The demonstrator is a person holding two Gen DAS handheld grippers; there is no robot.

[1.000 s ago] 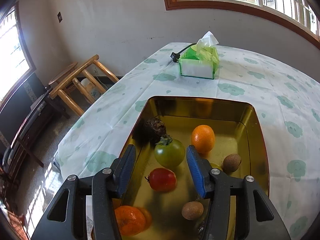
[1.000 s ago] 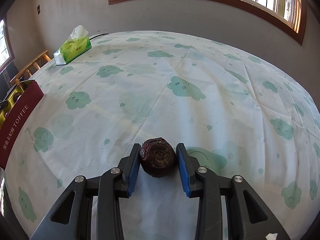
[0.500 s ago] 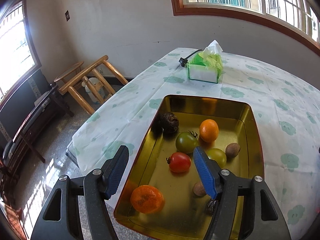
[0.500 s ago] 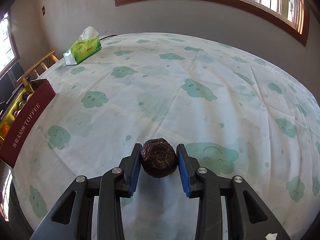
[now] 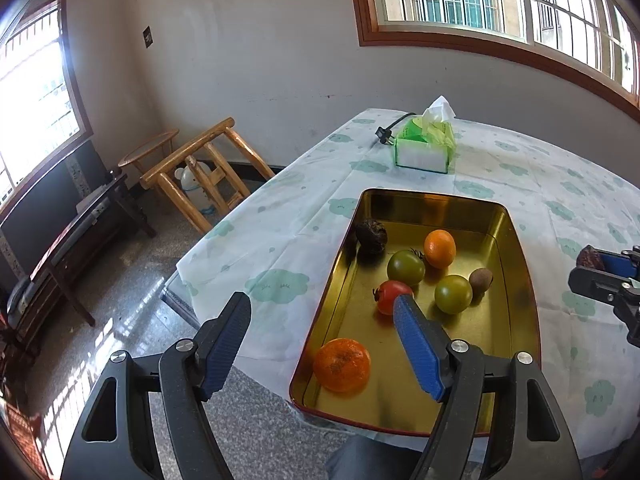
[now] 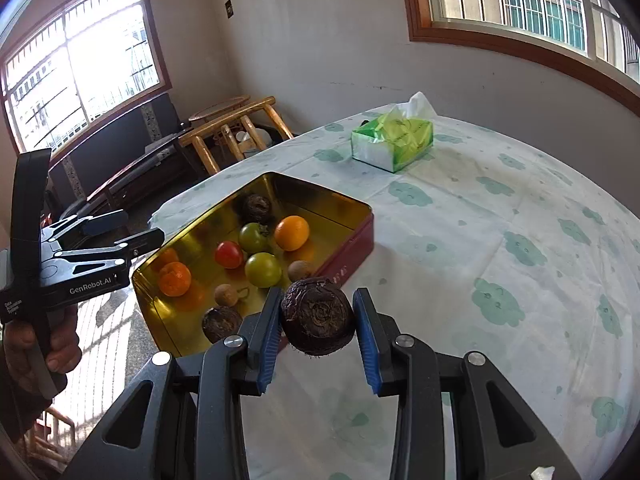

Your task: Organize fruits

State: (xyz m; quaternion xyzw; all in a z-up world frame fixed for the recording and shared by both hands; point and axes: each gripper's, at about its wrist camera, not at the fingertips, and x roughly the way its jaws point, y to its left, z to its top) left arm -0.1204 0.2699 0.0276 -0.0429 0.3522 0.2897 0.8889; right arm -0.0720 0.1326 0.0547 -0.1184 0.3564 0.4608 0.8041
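Note:
A gold tin tray (image 5: 516, 240) (image 6: 320, 194) with red outer walls holds oranges, green tomatoes, a red tomato (image 5: 394, 296), brown kiwis and dark wrinkled fruits. My right gripper (image 6: 316, 322) is shut on a dark wrinkled fruit (image 6: 317, 320), lifted near the tray's right wall; it also shows at the right edge of the left wrist view (image 5: 592, 258). My left gripper (image 5: 322, 340) hangs over the tray's near left corner, its jaws opening with nothing between them. An orange (image 5: 342, 365) lies just below it.
A green tissue box (image 5: 425, 146) (image 6: 394, 142) and a black plug (image 5: 384, 134) sit at the far end of the cloud-patterned tablecloth (image 6: 500, 248). Wooden chairs (image 5: 208, 168) and a dark bench stand on the floor to the left. A hand (image 6: 44, 348) holds the left gripper.
My right gripper carried the dark fruit from the open tablecloth over to the tray. My left gripper pulled back from the green tomato toward the tray's near corner and spread wider.

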